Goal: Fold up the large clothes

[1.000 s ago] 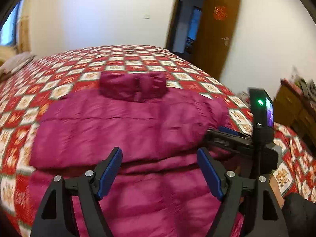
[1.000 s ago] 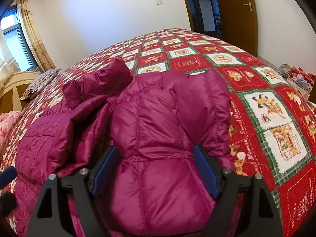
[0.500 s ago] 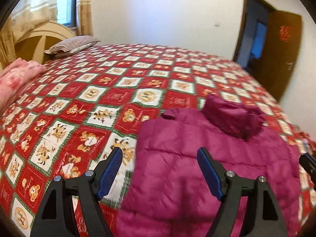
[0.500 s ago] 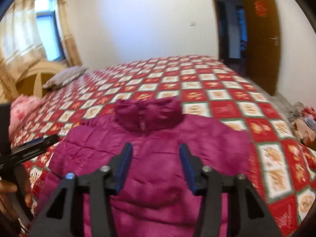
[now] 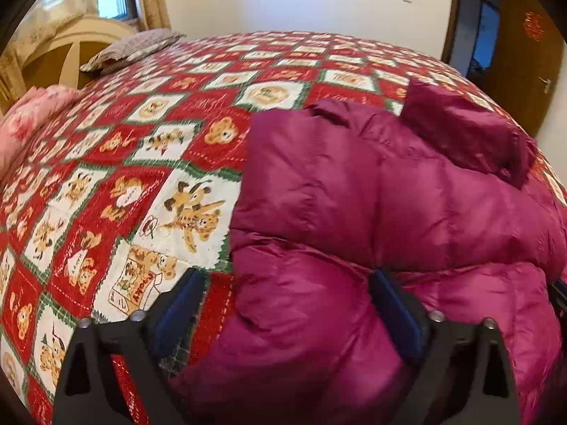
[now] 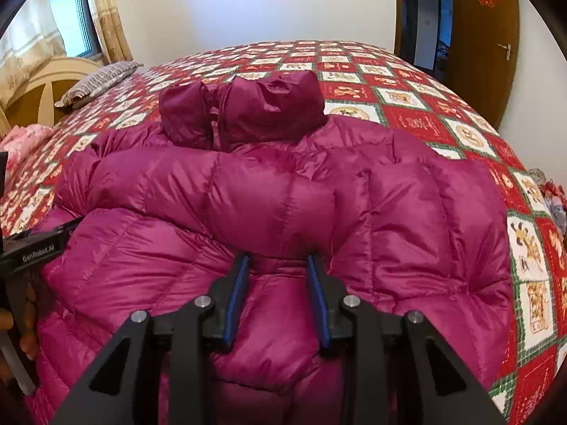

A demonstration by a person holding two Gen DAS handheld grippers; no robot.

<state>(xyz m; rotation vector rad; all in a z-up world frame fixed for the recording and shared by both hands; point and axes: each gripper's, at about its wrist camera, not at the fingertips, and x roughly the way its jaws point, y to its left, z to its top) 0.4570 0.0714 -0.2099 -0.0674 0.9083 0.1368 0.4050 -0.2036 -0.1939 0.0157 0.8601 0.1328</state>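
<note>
A magenta puffer jacket (image 6: 283, 191) lies on the bed with both sleeves folded across its body and its hood (image 6: 248, 113) at the far end. In the left wrist view the jacket (image 5: 389, 212) fills the right half. My left gripper (image 5: 287, 304) is open, low over the jacket's left edge, with one finger over the quilt and the other over the jacket. My right gripper (image 6: 278, 283) is partly closed, jaws a narrow gap apart, just above the jacket's middle near the folded sleeve's lower edge; it grips nothing that I can see.
The bed carries a red, white and green patchwork quilt (image 5: 141, 177). A grey pillow (image 6: 95, 81) and a pink cloth (image 5: 28, 117) lie at the left by the cream headboard (image 6: 39, 81). A brown door (image 6: 482, 42) stands open at the right.
My left gripper has swung from the jacket's middle to its left edge and come lower. My right gripper has pulled back, narrowed its jaws and centred low over the jacket.
</note>
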